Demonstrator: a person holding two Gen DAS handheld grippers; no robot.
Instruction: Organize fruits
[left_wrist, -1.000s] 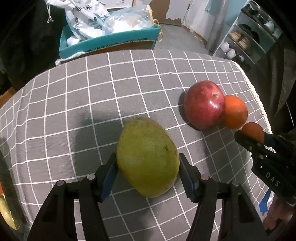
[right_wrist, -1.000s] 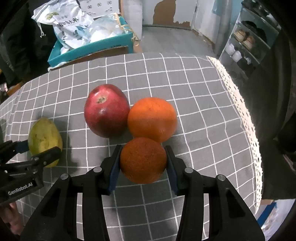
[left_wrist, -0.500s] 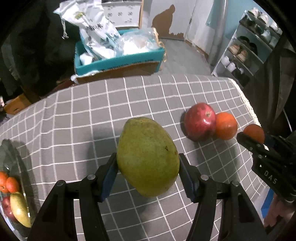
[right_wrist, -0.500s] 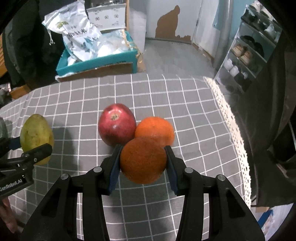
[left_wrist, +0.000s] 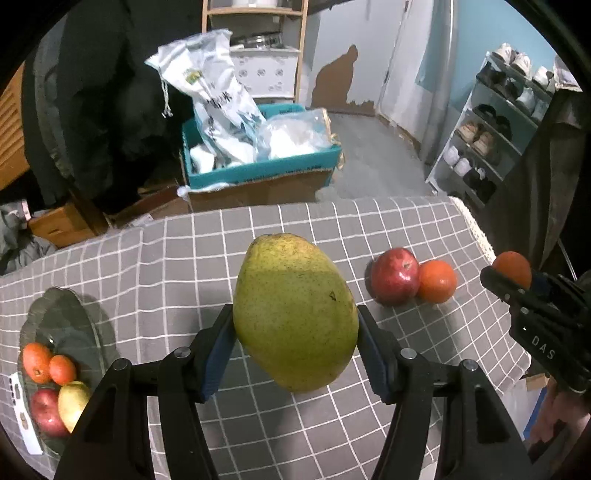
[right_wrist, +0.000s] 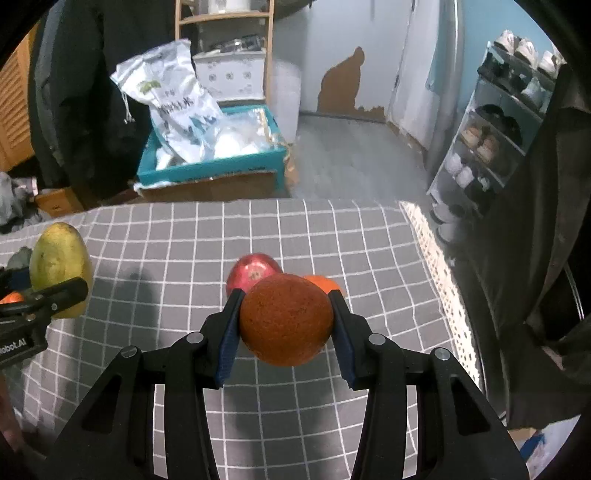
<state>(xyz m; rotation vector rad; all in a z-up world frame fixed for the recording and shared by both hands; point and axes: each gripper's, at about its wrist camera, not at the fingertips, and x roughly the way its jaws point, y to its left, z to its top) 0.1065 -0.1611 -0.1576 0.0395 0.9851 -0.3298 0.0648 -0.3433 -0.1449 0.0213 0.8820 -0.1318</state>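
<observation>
My left gripper (left_wrist: 295, 343) is shut on a large green mango (left_wrist: 295, 314) and holds it high above the table. My right gripper (right_wrist: 284, 325) is shut on a dark orange (right_wrist: 286, 319), also lifted; it shows at the right of the left wrist view (left_wrist: 511, 268). A red apple (left_wrist: 393, 280) and a second orange (left_wrist: 436, 280) lie touching on the grey checked tablecloth (left_wrist: 166, 266). A glass plate (left_wrist: 59, 325) at the far left holds several fruits. The mango also shows at the left of the right wrist view (right_wrist: 59, 264).
A teal box (left_wrist: 258, 170) with white bags stands on the floor beyond the table. A shoe rack (left_wrist: 498, 122) stands at the right. The table's lace edge (right_wrist: 436, 273) runs along the right side. A white phone (left_wrist: 22, 413) lies by the plate.
Both grippers have risen well above the table with their fruits held. The plate of fruit has come into the left wrist view.
</observation>
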